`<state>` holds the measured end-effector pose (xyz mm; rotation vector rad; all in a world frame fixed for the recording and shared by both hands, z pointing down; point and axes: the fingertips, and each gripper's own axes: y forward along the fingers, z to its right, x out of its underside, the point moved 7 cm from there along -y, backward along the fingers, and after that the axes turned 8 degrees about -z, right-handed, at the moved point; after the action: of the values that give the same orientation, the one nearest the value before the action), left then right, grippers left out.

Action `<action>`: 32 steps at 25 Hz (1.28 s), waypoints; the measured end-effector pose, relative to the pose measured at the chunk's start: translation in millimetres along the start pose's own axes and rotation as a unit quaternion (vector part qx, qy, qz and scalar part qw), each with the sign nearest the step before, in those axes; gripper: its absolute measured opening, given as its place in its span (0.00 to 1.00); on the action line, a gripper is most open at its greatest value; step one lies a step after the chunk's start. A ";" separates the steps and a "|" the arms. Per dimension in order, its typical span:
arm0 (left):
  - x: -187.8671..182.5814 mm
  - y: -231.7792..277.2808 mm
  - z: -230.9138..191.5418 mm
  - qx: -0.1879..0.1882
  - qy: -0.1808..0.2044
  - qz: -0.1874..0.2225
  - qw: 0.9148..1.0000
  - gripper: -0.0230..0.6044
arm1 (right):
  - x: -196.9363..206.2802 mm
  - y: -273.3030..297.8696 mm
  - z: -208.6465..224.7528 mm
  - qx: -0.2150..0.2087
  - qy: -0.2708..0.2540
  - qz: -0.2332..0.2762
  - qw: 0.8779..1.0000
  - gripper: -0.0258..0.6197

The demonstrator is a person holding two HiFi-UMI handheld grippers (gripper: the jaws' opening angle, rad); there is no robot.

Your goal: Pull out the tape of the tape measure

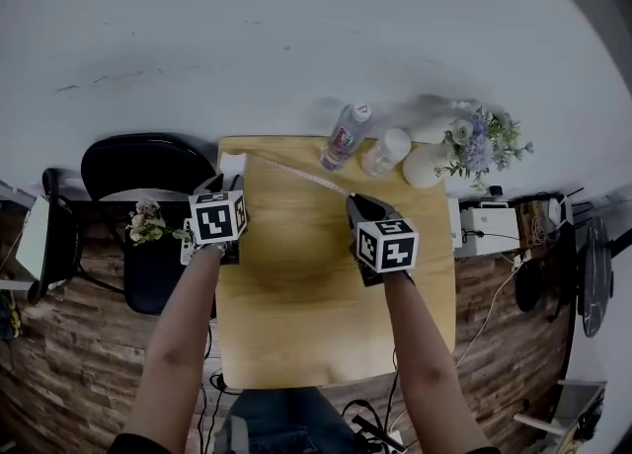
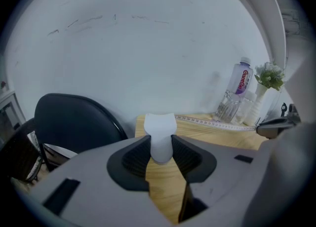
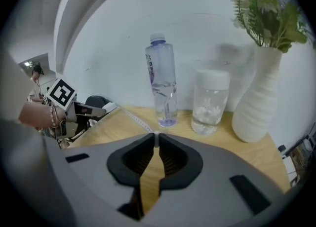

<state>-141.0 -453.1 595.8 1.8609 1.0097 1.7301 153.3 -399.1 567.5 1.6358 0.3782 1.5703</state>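
Note:
A white tape measure case (image 2: pixel 159 132) is pinched between the pads of my left gripper (image 2: pixel 160 148), at the table's far left corner (image 1: pixel 232 168). Its pale tape (image 1: pixel 301 175) runs out diagonally across the wooden table (image 1: pixel 296 274) to my right gripper (image 1: pixel 354 201). In the left gripper view the printed tape (image 2: pixel 217 124) stretches rightward toward the right gripper's tip (image 2: pixel 276 125). My right gripper (image 3: pixel 156 139) is shut on the tape's end, a thin white tab between the pads. The tape (image 3: pixel 139 121) leads left from there to the left gripper (image 3: pixel 94 107).
A clear water bottle (image 1: pixel 345 135), a white-capped jar (image 1: pixel 385 152) and a white vase of flowers (image 1: pixel 427 164) stand along the table's far edge by the white wall. A black chair (image 1: pixel 146 168) is left of the table. A white box (image 1: pixel 486 230) sits to the right.

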 end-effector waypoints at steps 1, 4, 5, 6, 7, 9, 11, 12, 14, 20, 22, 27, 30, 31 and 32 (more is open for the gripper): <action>1.1 3.3 -0.6 -0.003 0.001 -0.002 1.000 0.26 | 3.7 4.5 0.5 -0.005 0.006 -0.003 1.000 0.11; 5.0 12.0 -0.5 -0.002 0.006 -0.012 1.000 0.26 | 11.6 14.8 2.4 -0.007 0.021 -0.010 1.000 0.11; 6.2 14.4 -0.3 -0.001 0.008 -0.015 1.000 0.26 | 13.1 17.7 2.8 -0.003 0.023 -0.012 1.000 0.11; 7.5 16.5 -0.2 -0.001 0.010 -0.019 1.000 0.26 | 14.4 20.6 3.2 0.002 0.024 -0.015 1.000 0.11; 8.7 18.4 -0.4 -0.002 0.012 -0.022 1.000 0.26 | 15.5 23.8 3.4 0.007 0.023 -0.020 1.000 0.11; 11.4 21.9 -0.7 -0.005 0.012 -0.028 1.000 0.26 | 17.7 30.3 3.8 0.017 0.024 -0.031 0.999 0.11; 13.7 24.5 -1.1 -0.007 0.008 -0.033 0.999 0.26 | 19.2 36.5 3.9 0.026 0.025 -0.039 0.999 0.11; 14.1 25.4 -1.5 -0.008 0.005 -0.033 0.999 0.26 | 19.2 39.1 3.6 0.028 0.024 -0.042 0.998 0.11; 13.0 26.0 -2.5 -0.009 0.001 -0.033 0.999 0.26 | 19.0 43.0 2.4 0.032 0.020 -0.045 0.998 0.11; 12.9 25.6 1.5 -0.013 0.026 -0.038 0.999 0.26 | 25.0 43.6 1.2 0.036 0.026 -0.046 0.998 0.24; 10.7 23.8 5.3 -0.005 0.035 -0.033 0.999 0.34 | 23.6 40.9 1.4 0.033 0.031 -0.042 0.998 0.27; 2.5 9.2 15.5 0.002 0.052 -0.027 0.998 0.45 | 16.7 25.5 -2.8 0.028 0.019 -0.037 0.999 0.29; -1.7 -5.3 20.6 0.001 0.054 -0.022 0.998 0.47 | 10.8 13.1 -9.0 0.024 0.012 -0.034 0.999 0.29; -3.2 -10.4 22.6 0.002 0.054 -0.021 0.998 0.47 | 8.3 8.5 -11.4 0.022 0.008 -0.033 0.999 0.29; -4.9 -15.2 25.2 0.003 0.054 -0.018 0.998 0.48 | 5.6 3.5 -13.8 0.020 0.002 -0.033 0.999 0.30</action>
<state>-119.9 -442.3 577.8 1.7575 1.0837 1.8256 140.3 -392.6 572.3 1.6342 0.4647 1.5251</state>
